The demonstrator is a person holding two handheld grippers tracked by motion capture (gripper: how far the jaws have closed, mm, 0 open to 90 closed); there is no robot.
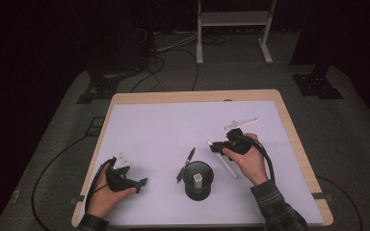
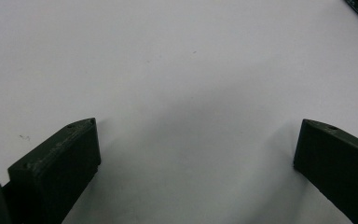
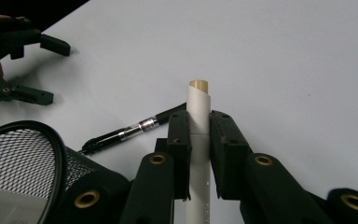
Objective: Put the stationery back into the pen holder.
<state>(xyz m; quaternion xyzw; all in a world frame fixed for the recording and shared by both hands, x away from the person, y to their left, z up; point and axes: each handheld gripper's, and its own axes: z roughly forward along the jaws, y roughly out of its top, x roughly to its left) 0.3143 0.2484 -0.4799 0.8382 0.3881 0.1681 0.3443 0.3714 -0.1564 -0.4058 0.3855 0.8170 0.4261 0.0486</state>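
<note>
Clamping a white stick (image 3: 198,140) between closed jaws, the right gripper (image 3: 199,140) hovers beside the mesh cup (image 3: 25,158) and black pen (image 3: 130,130), where a tilted lowering could miss the rim, while the left gripper (image 1: 125,179) rests wide open, empty.

White pen (image 3: 199,140) clamped in right gripper (image 3: 199,122).
</note>
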